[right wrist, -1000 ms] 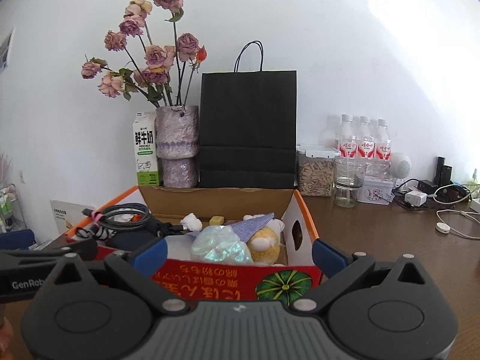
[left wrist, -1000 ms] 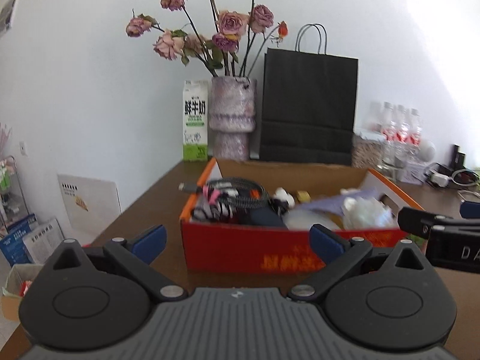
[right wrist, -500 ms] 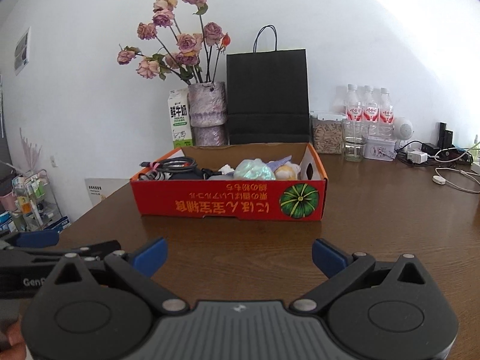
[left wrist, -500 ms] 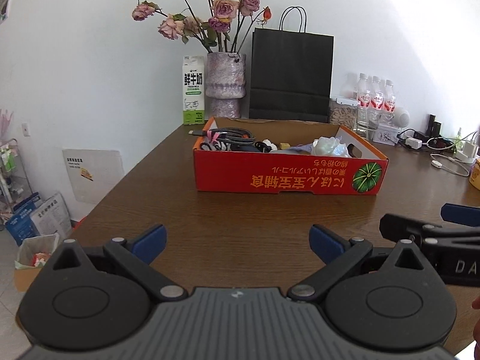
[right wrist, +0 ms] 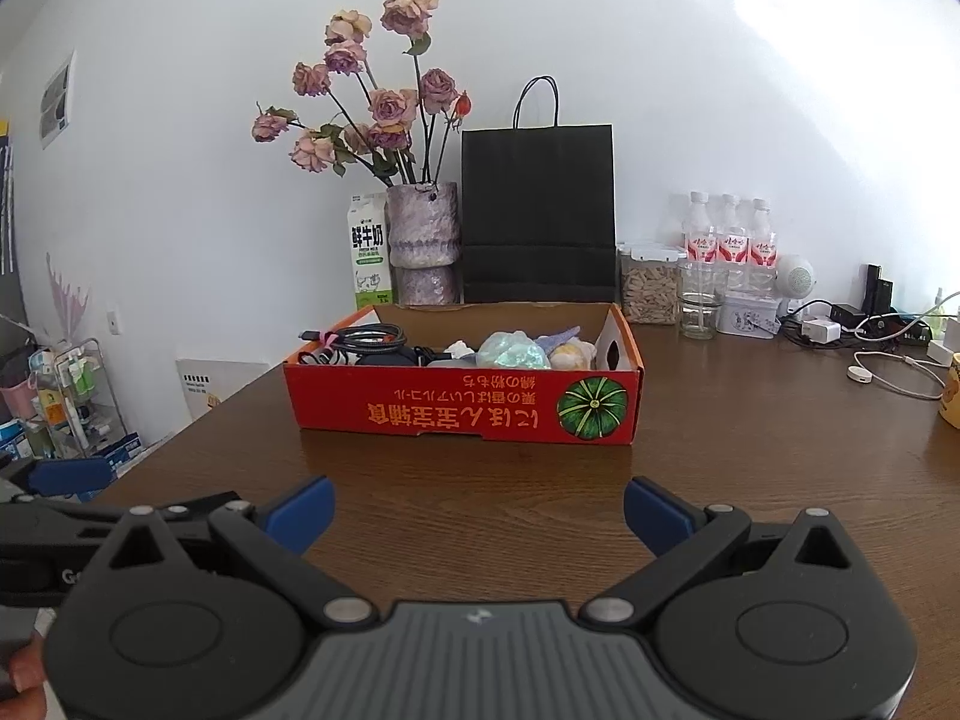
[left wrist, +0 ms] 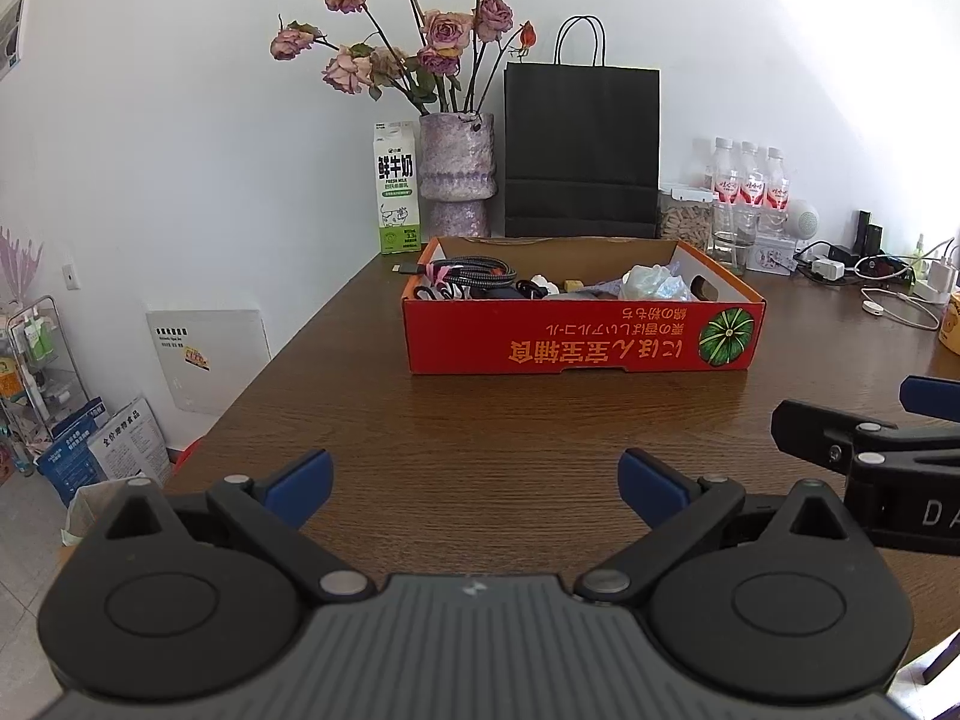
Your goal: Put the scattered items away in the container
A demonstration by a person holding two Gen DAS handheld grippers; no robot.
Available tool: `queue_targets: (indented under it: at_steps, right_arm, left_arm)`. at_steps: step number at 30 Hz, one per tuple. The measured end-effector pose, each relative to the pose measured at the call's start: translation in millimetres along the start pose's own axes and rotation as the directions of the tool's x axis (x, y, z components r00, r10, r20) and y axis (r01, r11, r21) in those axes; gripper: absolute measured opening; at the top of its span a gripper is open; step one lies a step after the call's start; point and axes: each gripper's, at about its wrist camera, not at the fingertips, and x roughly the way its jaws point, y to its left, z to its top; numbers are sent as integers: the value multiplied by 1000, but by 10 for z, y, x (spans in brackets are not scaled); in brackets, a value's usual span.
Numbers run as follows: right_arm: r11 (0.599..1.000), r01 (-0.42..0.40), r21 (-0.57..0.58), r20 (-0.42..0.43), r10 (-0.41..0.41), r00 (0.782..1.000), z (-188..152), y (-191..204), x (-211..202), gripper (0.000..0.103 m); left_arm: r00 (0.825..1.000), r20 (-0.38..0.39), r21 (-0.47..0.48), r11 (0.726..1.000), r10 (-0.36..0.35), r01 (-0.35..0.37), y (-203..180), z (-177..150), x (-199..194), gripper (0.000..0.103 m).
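Left hand-held gripper: I hold it low over the near worktop, jaws spread wide, nothing between the blue pads.
Right hand-held gripper: same posture, released and empty, beside the left one; its black finger shows at the right edge of my left view.
Container: the red cardboard box sits straight ahead of both grippers, well apart from them, long side facing me, long axis running left to right.
Contents: a coiled braided cable at the box's left end, a pale crinkled bag and a small plush toward its right end; all lie inside the walls.
Scattered items: I see none loose on the bare wood between me and the box. I judge the tidying essentially finished.
Nearer hand: neither clearly; the box reads slightly right of centre for the left hand, slightly left for the right.
Background: vase of dried roses, milk carton, black paper bag, water bottles, chargers and white cables at far right, which I take as not mine to move.
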Motion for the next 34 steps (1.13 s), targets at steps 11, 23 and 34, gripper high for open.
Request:
queue_targets:
  at_steps: [11, 23, 34]
  right_arm:
    - [1000, 3, 7, -14, -3, 1000, -5, -30, 40, 103]
    - [1000, 4, 9, -23, -4, 1000, -22, -31, 72, 103]
    - [1000, 3, 14, -30, -3, 1000, -58, -70, 87, 103]
  left_arm:
    - [1000, -11, 10, 1000, 6, -6, -14, -3, 38, 103]
    - [1000, -20, 11, 1000, 8, -8, -13, -16, 57, 103]
    - [1000, -20, 23, 1000, 20, -20, -37, -43, 68, 103]
